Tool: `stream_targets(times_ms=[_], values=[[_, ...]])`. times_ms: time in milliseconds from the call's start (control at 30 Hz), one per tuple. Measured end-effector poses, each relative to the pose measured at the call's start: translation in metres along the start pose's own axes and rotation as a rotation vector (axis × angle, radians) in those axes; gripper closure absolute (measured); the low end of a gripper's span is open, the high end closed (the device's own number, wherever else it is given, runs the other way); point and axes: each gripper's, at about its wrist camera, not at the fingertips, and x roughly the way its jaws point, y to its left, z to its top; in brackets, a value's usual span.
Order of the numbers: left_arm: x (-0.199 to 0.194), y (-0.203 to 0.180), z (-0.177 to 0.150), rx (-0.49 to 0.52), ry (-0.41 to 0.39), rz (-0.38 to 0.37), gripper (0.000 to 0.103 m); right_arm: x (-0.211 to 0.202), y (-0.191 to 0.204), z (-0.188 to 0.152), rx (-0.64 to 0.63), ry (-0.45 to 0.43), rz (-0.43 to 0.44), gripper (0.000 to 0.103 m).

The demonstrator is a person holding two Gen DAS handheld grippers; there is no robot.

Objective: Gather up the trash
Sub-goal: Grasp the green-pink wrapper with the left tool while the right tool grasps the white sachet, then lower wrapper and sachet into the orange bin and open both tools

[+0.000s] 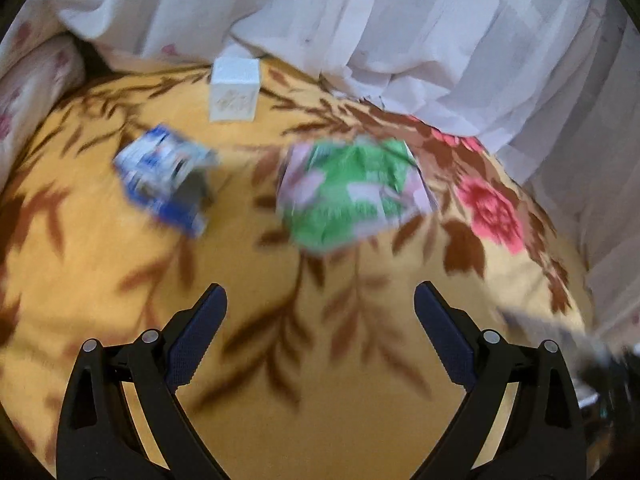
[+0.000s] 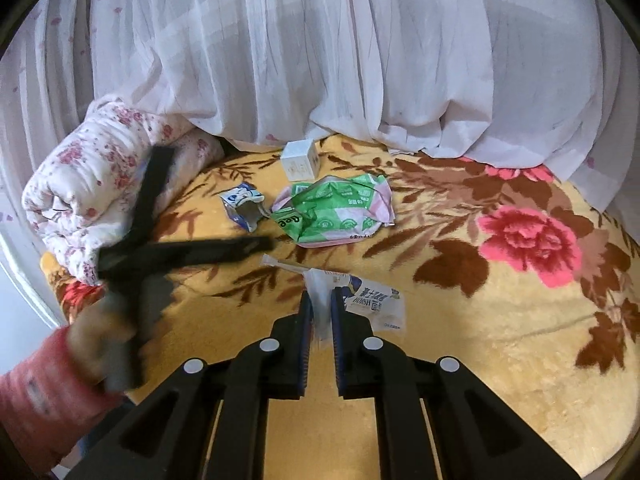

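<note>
Trash lies on a yellow floral blanket (image 2: 460, 360). A crumpled green and pink wrapper (image 1: 348, 192) (image 2: 336, 210) sits beside a crushed blue and white carton (image 1: 168, 176) (image 2: 242, 204). My left gripper (image 1: 320, 300) is open and empty, hovering short of the wrapper; it also shows in the right wrist view (image 2: 208, 200), blurred. My right gripper (image 2: 320, 300) is shut on a white and blue plastic wrapper (image 2: 372, 300), which lies on the blanket with a straw-like strip (image 2: 286, 265) at its far end.
A small white box (image 1: 234, 90) (image 2: 298, 160) stands at the back by the white curtain (image 2: 320, 48). A rolled floral quilt (image 2: 100, 192) lies at the left. The blanket also shows in the left wrist view (image 1: 300, 400).
</note>
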Motion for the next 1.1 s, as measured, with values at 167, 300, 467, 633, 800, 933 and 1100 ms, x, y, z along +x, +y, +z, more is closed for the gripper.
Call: stream_targets(times_ms=[167, 300, 467, 633, 800, 933, 1100], values=[[0.044, -0.005, 0.030, 0.010, 0.015, 0.095, 0.012, -0.009, -0.008, -0.004, 0.017, -0.009, 0.025, 0.093], [0.074, -0.001, 0.038, 0.000, 0.067, 0.125, 0.064, -0.012, -0.012, -0.006, 0.019, -0.018, 0.021, 0.093], [0.064, -0.001, 0.032, 0.014, 0.034, 0.131, 0.067, -0.012, -0.014, -0.007, 0.025, -0.021, 0.023, 0.093], [0.037, -0.006, 0.028, 0.041, -0.003, 0.131, 0.071, -0.016, -0.011, -0.009, 0.028, -0.033, 0.026, 0.093], [-0.002, -0.009, 0.017, 0.072, -0.038, 0.140, 0.072, -0.031, -0.003, -0.011, 0.018, -0.056, 0.021, 0.093], [-0.047, -0.012, 0.000, 0.108, -0.075, 0.135, 0.072, -0.048, 0.005, -0.013, 0.007, -0.075, 0.029, 0.093], [-0.113, -0.011, -0.030, 0.134, -0.121, 0.124, 0.072, -0.077, 0.023, -0.016, -0.022, -0.116, 0.052, 0.093]])
